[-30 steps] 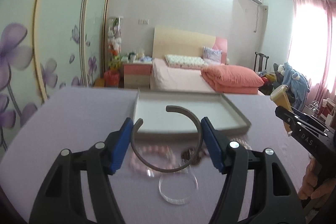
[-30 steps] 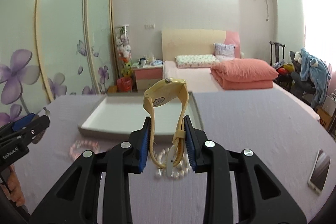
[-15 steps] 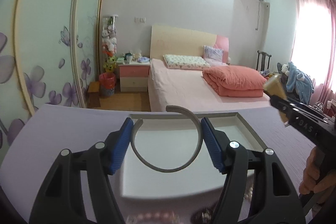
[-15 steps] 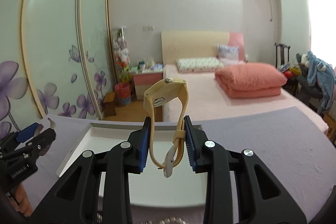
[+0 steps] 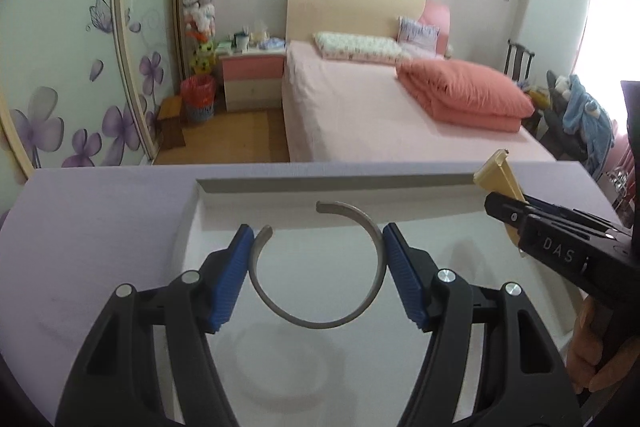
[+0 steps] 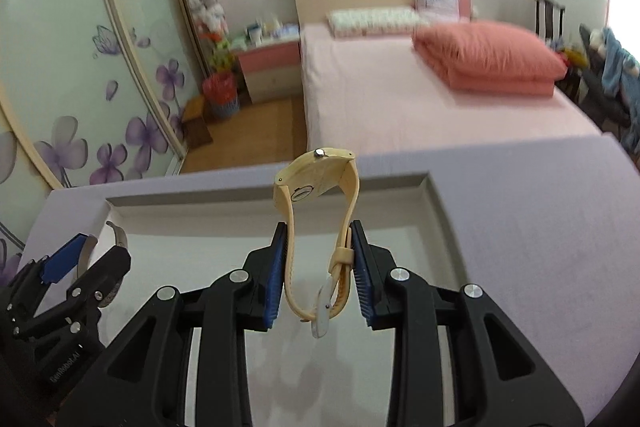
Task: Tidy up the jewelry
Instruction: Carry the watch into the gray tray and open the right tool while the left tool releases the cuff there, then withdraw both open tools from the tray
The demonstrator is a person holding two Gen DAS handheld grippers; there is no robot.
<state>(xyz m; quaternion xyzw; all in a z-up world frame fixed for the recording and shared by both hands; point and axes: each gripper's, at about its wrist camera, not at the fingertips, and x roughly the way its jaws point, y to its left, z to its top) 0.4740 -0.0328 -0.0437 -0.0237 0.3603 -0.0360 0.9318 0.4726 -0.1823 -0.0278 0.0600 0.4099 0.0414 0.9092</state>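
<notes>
A: Where's the bangle (image 5: 320,269)?
B: Clamped in the left tool (image 5: 318,273), directly above the tray (image 5: 320,185); the right tool (image 6: 318,275) grips the watch (image 6: 316,219) beside it, also over the tray

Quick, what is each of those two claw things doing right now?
Left gripper: closed on a grey open bangle.
Right gripper: closed on a yellow watch.
</notes>
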